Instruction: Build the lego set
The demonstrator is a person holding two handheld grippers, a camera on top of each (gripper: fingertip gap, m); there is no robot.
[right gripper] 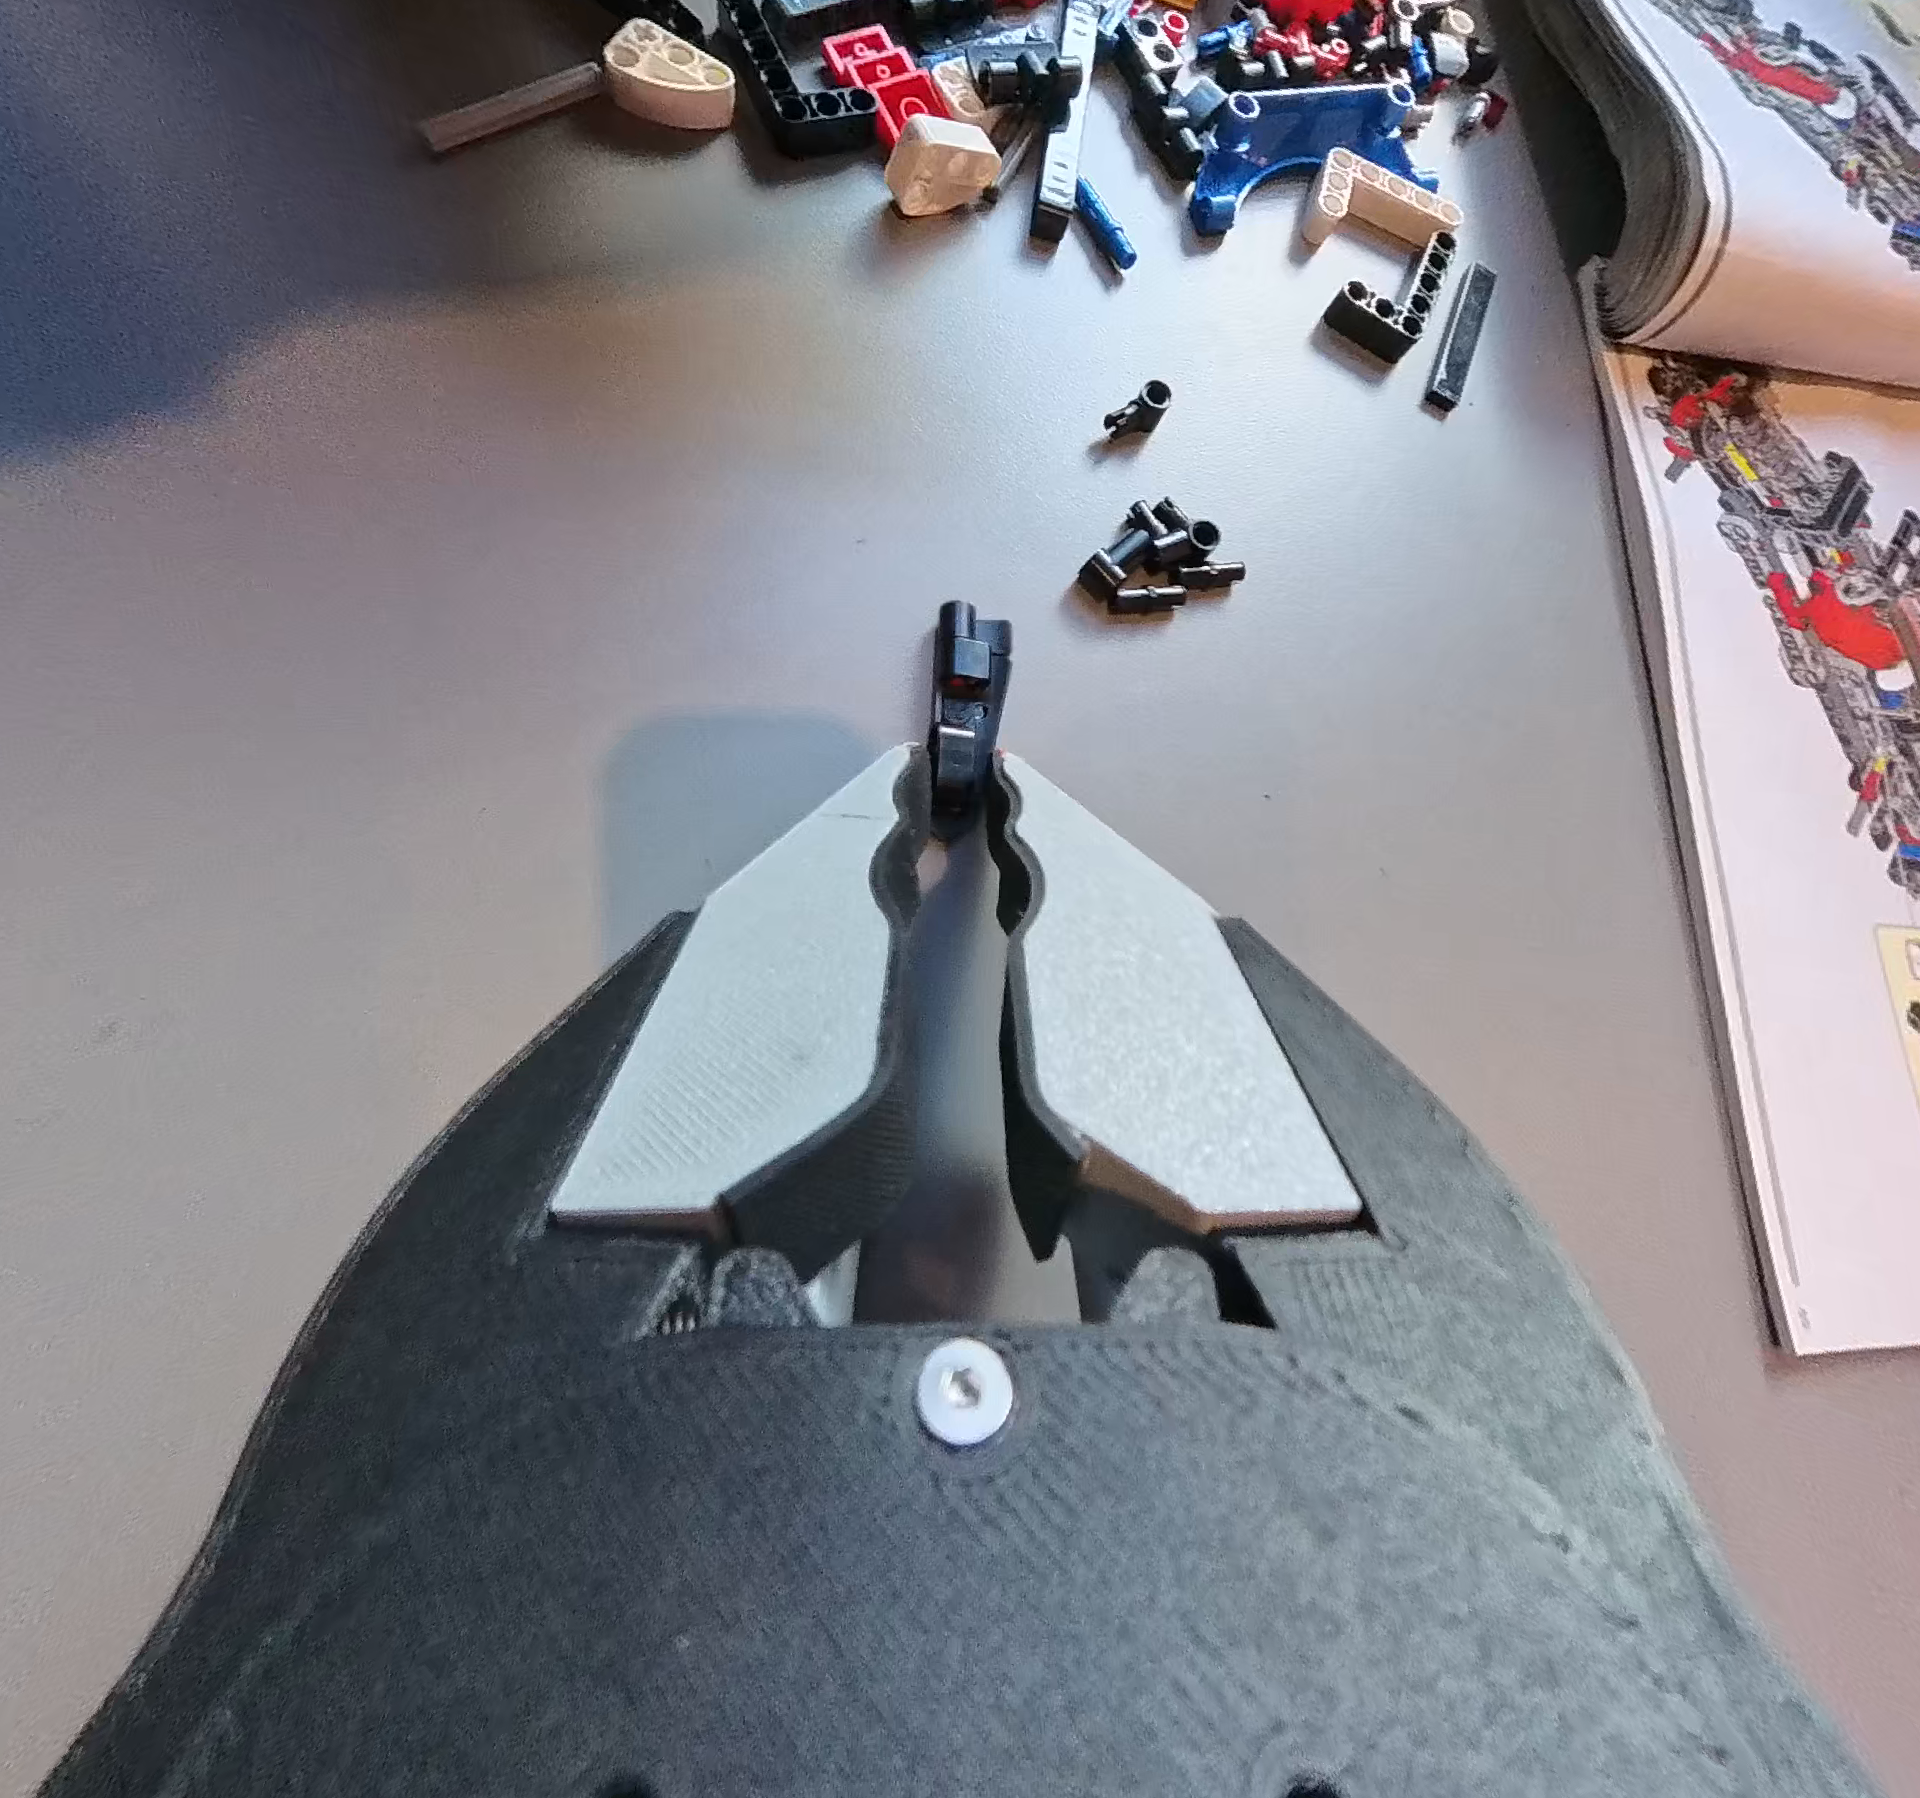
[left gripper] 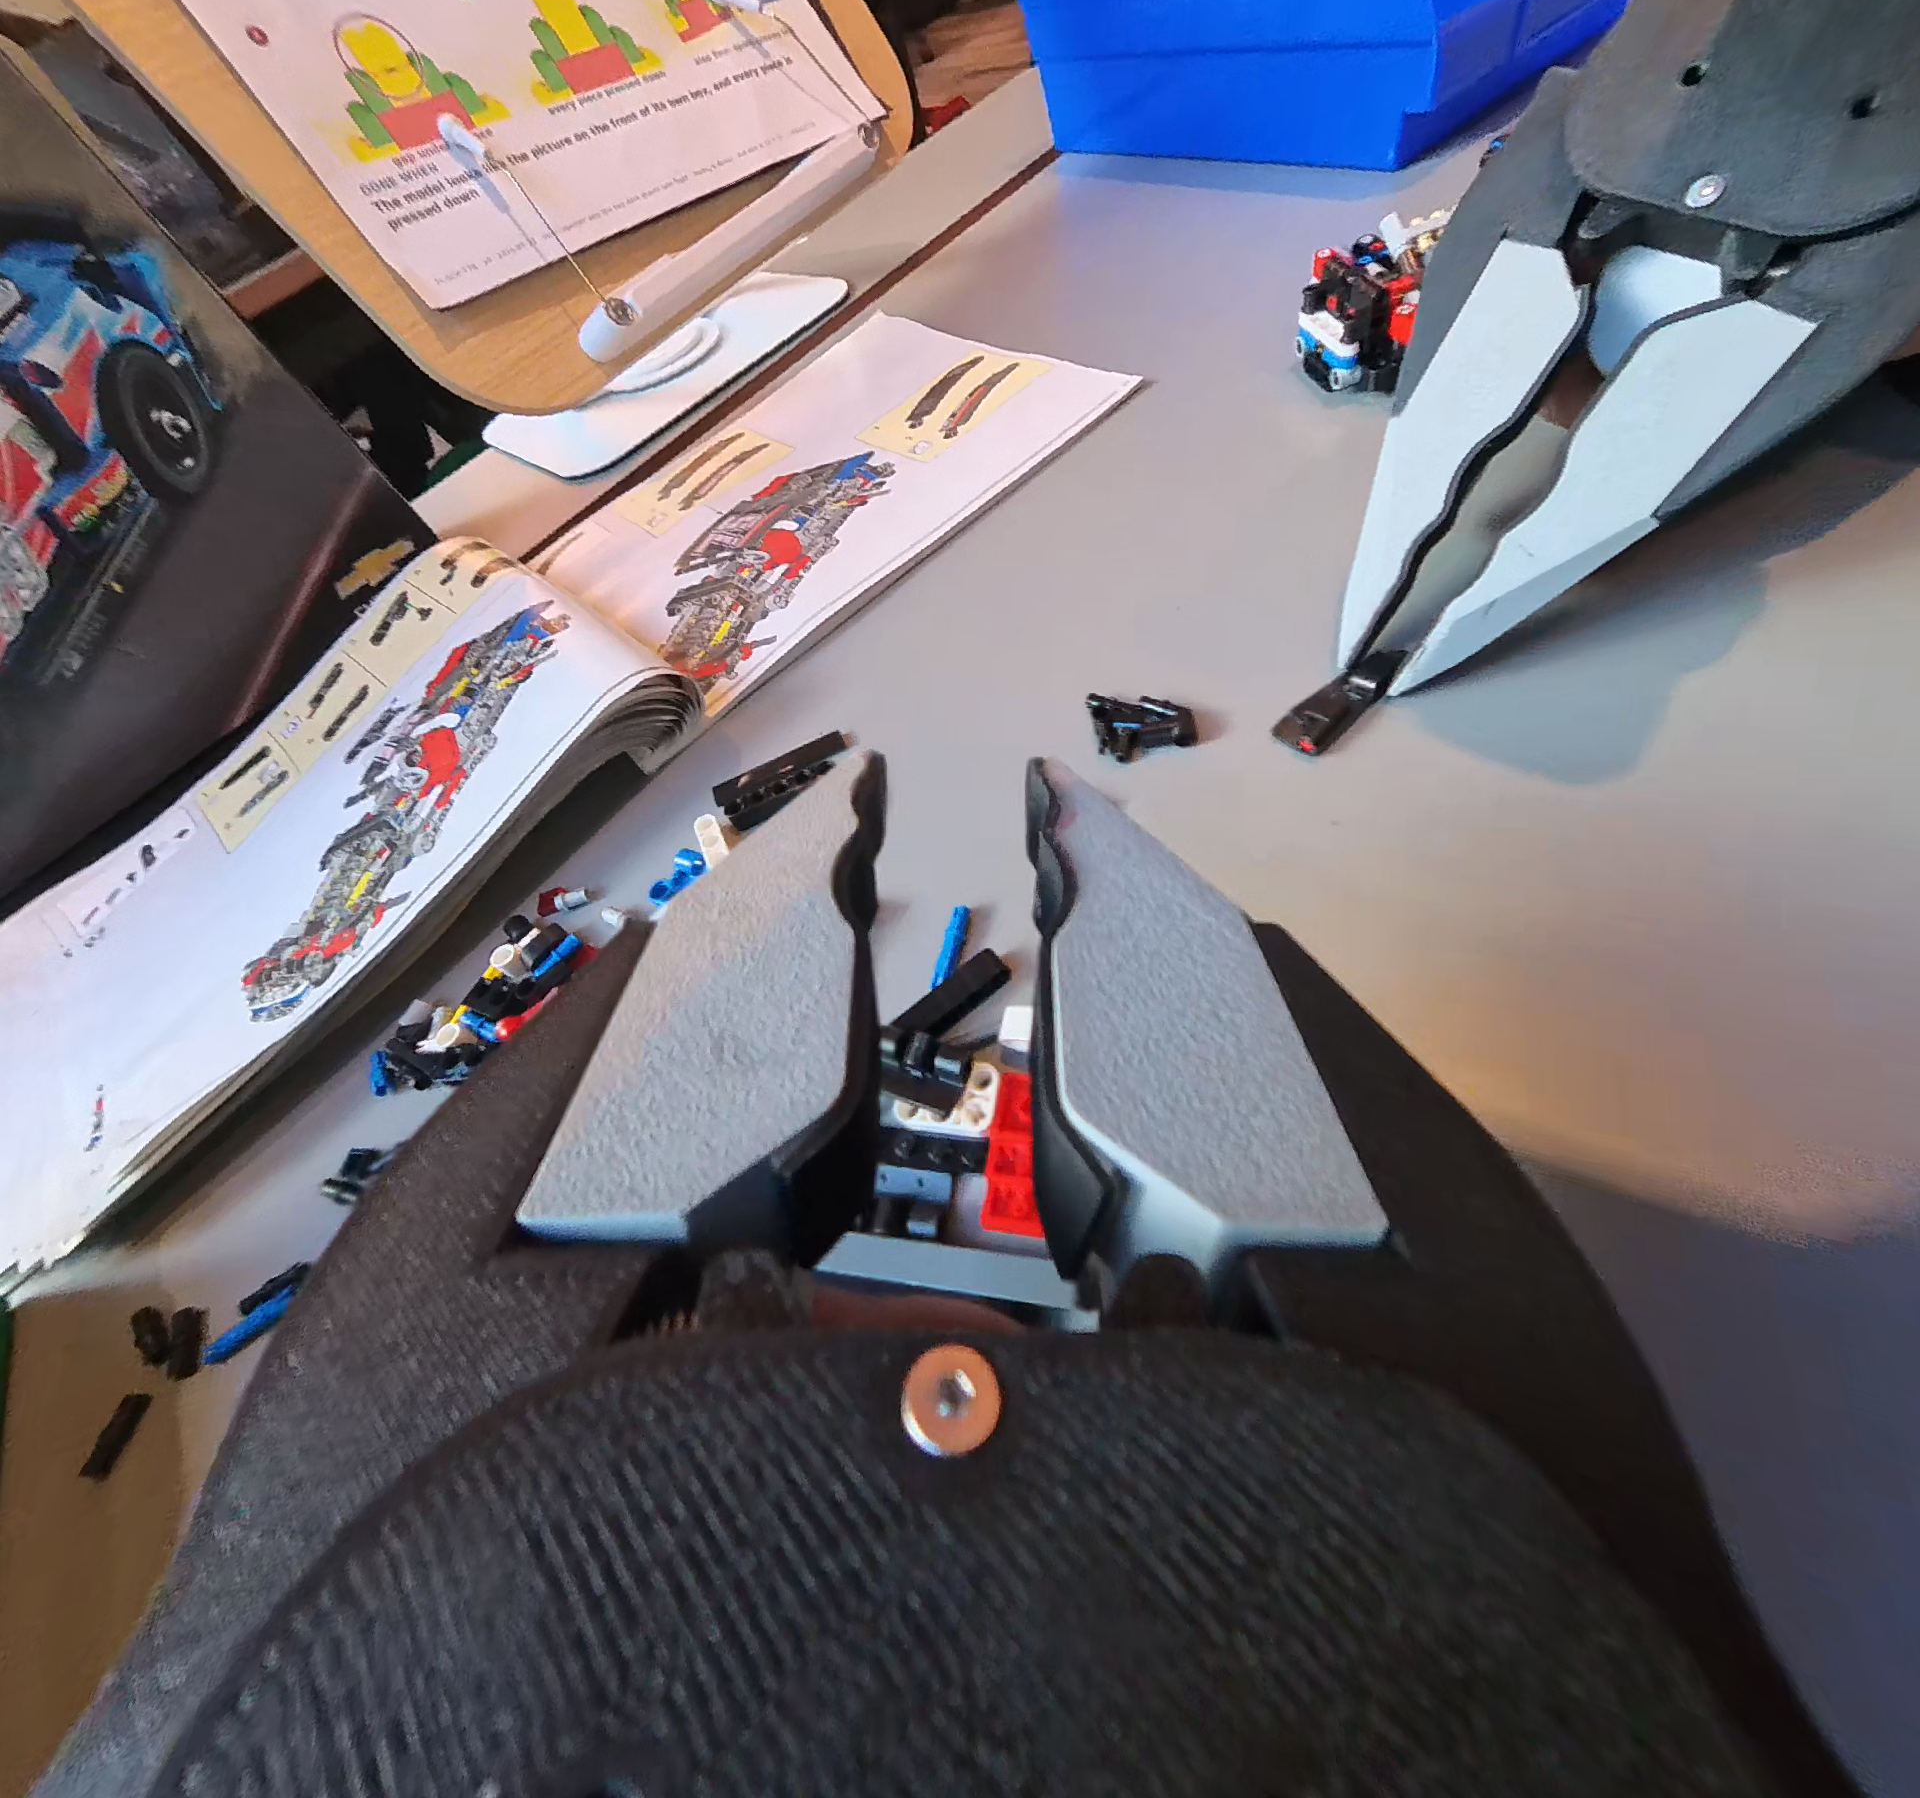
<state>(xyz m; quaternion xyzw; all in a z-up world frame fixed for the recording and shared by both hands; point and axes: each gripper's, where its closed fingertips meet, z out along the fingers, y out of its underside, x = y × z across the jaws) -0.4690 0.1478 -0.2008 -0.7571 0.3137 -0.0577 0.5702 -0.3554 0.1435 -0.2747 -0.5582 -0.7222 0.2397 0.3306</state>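
Right gripper (right gripper: 958, 769): fingertips pinch the near end of a small black Lego assembly (right gripper: 968, 694) with a red dot on it; its far end rests on the grey table (right gripper: 416, 605), centre of the right wrist view. The left wrist view shows this same gripper (left gripper: 1377, 673) at the right edge, tips down on that piece (left gripper: 1333, 706).
Left gripper (left gripper: 956, 777): fingers parted, tips holding nothing; between their rear parts sits a cluster of black, white and red Lego parts (left gripper: 961, 1120), though whether it is clamped there I cannot tell.
Black pins: a small heap (right gripper: 1158, 564) just right of the held piece, with one lone black connector (right gripper: 1140, 408) beyond it.
Loose parts pile (right gripper: 1143, 44): spread across the top of the right wrist view, with blue, red, black and tan beams, and a blue frame piece (right gripper: 1309, 138) at its right.
Smaller scatter (left gripper: 488, 990): left of the left gripper, beside the book.
Instruction booklet (left gripper: 436, 761): lying open at the left of the left wrist view.
Part-built model (left gripper: 1351, 314): red, black and white, upper right, behind the right gripper.
Blue bin (left gripper: 1299, 23): top right corner.
Set box (left gripper: 125, 460): far left, standing, with a car pictured.
Printed sheet on a stand (left gripper: 499, 65): upper left.
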